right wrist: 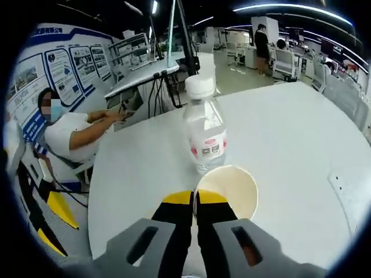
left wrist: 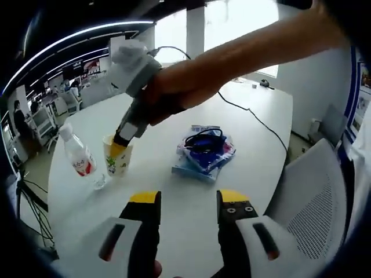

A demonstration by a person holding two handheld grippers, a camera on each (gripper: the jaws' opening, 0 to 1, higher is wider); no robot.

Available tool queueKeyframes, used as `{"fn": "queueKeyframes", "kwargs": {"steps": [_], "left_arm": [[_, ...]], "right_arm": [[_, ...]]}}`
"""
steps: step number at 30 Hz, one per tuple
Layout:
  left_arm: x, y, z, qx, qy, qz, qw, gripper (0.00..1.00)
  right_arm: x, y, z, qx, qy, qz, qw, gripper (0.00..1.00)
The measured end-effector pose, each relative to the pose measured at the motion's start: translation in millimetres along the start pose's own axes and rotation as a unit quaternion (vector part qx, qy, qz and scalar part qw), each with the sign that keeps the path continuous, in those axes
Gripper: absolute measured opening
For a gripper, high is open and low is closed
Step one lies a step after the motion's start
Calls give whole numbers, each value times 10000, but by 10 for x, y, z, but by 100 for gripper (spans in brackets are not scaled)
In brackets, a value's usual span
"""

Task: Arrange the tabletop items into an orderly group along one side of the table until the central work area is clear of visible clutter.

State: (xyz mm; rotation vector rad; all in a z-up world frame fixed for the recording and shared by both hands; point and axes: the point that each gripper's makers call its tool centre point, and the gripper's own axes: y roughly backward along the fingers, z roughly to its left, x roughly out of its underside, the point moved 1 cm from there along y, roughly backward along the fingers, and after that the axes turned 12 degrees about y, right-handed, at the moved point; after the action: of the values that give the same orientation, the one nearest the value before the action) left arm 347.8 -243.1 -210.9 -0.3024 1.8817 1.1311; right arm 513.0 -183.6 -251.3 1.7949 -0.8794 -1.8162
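Left gripper view — takes in the whole white table (left wrist: 249, 121): the left gripper (left wrist: 189, 200) hangs over the near edge, yellow-tipped jaws well apart, nothing between them. Across the table the right gripper (left wrist: 120, 145), held by a person's hand (left wrist: 168, 95), reaches down to a paper cup (left wrist: 117, 161), its yellow tips at the cup's rim. Just beside the cup stands a clear plastic water bottle (left wrist: 78, 153) with a white cap and red label. Nearer the middle lies a blue packet (left wrist: 204, 155) with a coil of dark cable on top. A black cord (left wrist: 255, 119) trails off over the far tabletop, and a white mesh chair (left wrist: 316, 191) sits at the table's edge.

Right gripper view — close on the cup (right wrist: 230, 189): round, pale cream inside, thin-walled. The right gripper (right wrist: 195, 198) has its jaws drawn together at the near rim, apparently pinching the wall, though the contact is partly hidden. The bottle (right wrist: 204, 130) stands upright just behind the cup, ribbed and see-through. A seated person (right wrist: 72, 133) is beyond the table's far edge.
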Motion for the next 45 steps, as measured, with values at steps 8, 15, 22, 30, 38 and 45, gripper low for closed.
{"fn": "queueKeyframes", "kwargs": {"steps": [8, 15, 22, 30, 38, 45], "left_arm": [[32, 15, 37, -28, 65, -10, 10000, 37], [54, 18, 56, -52, 104, -9, 9999, 37], [60, 6, 59, -58, 117, -13, 9999, 37], [69, 14, 41, -49, 106, -8, 9999, 36], [86, 45, 47, -67, 73, -1, 10000, 37], [66, 66, 59, -90, 82, -34, 9999, 37]], "right_arm": [[41, -194, -124, 60, 753, 522, 9958, 0], [83, -221, -153, 70, 1219, 802, 9893, 0], [91, -210, -205, 70, 1426, 879, 9858, 1], [154, -220, -195, 58, 1566, 990, 9827, 3], [167, -231, -173, 65, 1569, 1014, 9824, 4], [159, -234, -166, 65, 1677, 1070, 9800, 7]]}}
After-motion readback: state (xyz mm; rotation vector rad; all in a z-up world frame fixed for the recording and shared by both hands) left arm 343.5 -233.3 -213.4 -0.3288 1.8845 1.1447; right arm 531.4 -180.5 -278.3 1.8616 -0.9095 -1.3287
